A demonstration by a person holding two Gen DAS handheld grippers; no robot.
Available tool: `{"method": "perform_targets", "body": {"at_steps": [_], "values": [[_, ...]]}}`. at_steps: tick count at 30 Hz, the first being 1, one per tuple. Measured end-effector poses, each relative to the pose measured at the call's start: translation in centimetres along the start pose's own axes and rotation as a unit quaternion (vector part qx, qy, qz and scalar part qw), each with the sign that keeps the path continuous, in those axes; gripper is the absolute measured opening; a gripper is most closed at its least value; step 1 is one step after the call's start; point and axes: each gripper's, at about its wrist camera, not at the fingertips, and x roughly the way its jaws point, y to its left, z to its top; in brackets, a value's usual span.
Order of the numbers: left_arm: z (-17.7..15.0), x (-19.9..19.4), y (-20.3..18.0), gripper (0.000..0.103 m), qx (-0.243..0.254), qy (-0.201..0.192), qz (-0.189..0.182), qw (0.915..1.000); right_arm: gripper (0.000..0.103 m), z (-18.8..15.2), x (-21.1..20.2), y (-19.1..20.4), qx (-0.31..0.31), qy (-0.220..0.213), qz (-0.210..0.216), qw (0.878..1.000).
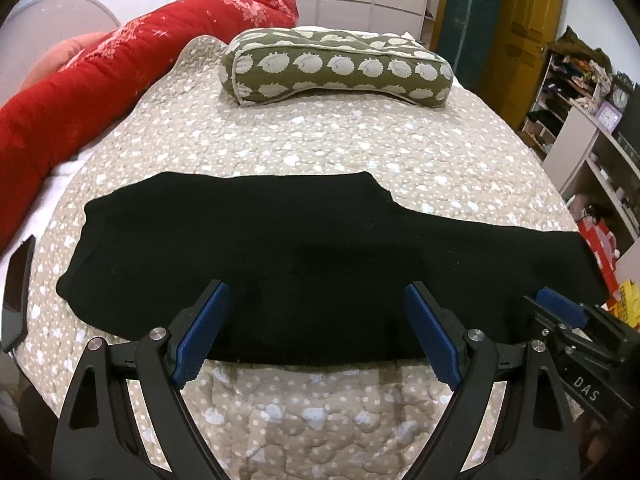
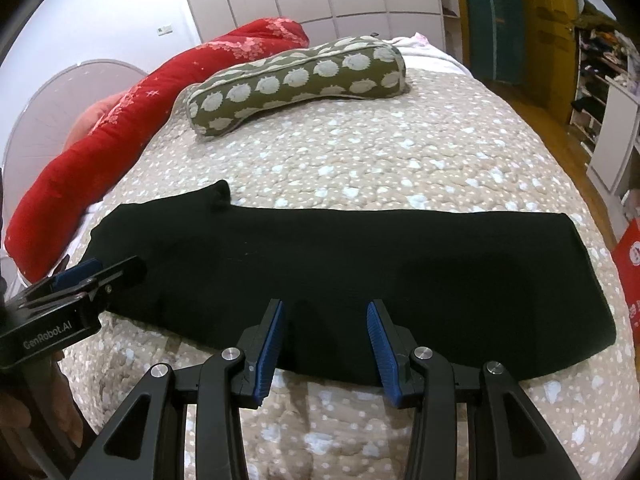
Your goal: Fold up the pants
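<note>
Black pants (image 1: 304, 256) lie flat across the beige spotted bedspread (image 1: 320, 152), folded lengthwise, waist at the left, leg ends at the right. My left gripper (image 1: 316, 292) is open and empty, its blue pads over the pants' near edge. My right gripper (image 2: 326, 308) is open and empty, over the near edge further right on the pants (image 2: 360, 272). The right gripper also shows at the right of the left wrist view (image 1: 560, 308). The left gripper shows at the left of the right wrist view (image 2: 88, 272).
A green patterned pillow (image 1: 336, 66) and a red quilt roll (image 1: 120, 76) lie at the far side of the bed. A dark phone (image 1: 18, 292) lies at the left edge. Shelves (image 1: 592, 128) stand at the right.
</note>
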Motion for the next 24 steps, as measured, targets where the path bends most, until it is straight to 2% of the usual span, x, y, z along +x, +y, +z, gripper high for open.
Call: {"method": "perform_targets", "body": {"at_steps": [9,17,24], "values": [[0.5,0.3,-1.5,0.089,0.005,-0.006,-0.009,0.9999,0.041,-0.4,-0.7,-1.7,0.007,0.005,-0.02,1.0],[0.7,0.9,-4.1,0.089,0.016,-0.005,-0.043,0.9989,0.041,-0.9,-1.9,-4.9,0.031,0.008,-0.055,0.998],[0.5,1.1,-5.6,0.089,0.033,-0.005,-0.042,0.9986,0.041,-1.1,-2.5,-7.5,0.053,0.008,-0.071,0.996]]}}
